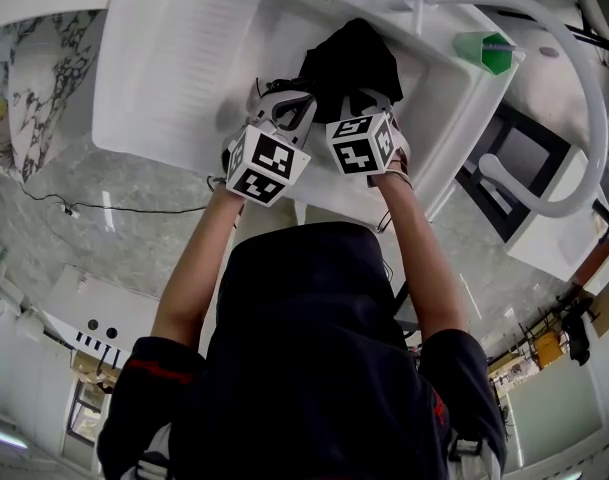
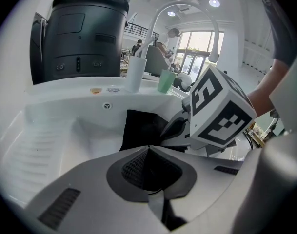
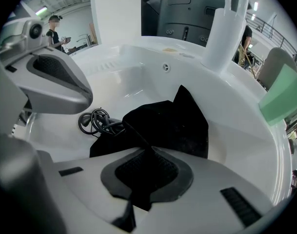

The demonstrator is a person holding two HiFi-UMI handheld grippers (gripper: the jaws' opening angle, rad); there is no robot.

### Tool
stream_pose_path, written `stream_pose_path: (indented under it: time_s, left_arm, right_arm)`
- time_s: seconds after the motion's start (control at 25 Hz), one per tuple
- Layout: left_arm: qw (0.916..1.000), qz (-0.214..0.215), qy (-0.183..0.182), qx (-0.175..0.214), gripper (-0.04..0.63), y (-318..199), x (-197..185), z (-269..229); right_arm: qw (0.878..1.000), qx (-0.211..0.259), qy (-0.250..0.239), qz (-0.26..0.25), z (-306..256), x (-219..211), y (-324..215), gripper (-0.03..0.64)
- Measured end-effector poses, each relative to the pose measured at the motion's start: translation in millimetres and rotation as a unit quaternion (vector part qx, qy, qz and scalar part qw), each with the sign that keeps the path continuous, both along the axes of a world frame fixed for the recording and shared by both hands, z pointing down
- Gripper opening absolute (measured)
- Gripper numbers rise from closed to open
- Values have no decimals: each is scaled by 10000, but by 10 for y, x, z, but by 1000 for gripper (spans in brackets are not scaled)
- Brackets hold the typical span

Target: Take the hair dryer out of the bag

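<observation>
A black fabric bag point(image 1: 349, 58) lies crumpled in the white sink basin point(image 1: 184, 58). The hair dryer itself is hidden, but a coiled black cord point(image 3: 92, 121) lies at the bag's left edge. My right gripper point(image 3: 147, 150) is shut on a fold of the bag point(image 3: 163, 123), which rises in a ridge into the pads. My left gripper point(image 2: 148, 150) is shut too, with black fabric showing between its pads; the bag point(image 2: 138, 128) lies right behind them. In the head view both grippers, left point(image 1: 287, 101) and right point(image 1: 369, 98), sit side by side at the bag's near edge.
A curved white faucet point(image 1: 544, 28) arches over the basin's right side, with a green cup point(image 1: 484, 50) on the rim beside it. A white cup point(image 2: 134, 74) and a dark machine point(image 2: 82, 33) stand behind the sink. A thin cable point(image 1: 114, 206) runs across the marble floor.
</observation>
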State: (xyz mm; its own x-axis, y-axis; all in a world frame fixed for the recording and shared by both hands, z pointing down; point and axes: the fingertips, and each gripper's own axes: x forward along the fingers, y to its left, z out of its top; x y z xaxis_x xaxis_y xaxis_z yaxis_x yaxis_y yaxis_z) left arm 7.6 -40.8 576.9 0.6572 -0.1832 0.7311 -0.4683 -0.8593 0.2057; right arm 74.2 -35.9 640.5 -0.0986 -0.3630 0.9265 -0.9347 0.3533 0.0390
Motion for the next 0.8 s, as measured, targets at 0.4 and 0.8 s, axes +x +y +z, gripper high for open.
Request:
stream_pose_path:
  time_s: [0.4, 0.8]
  left_arm:
    - [9999, 58, -118, -80, 14, -60, 33, 106]
    - [9992, 172, -337, -142, 14, -146, 78, 201]
  right_arm:
    - [9997, 102, -164, 154, -44, 67, -87, 44]
    - [9980, 305, -429, 349, -100, 132, -200, 45]
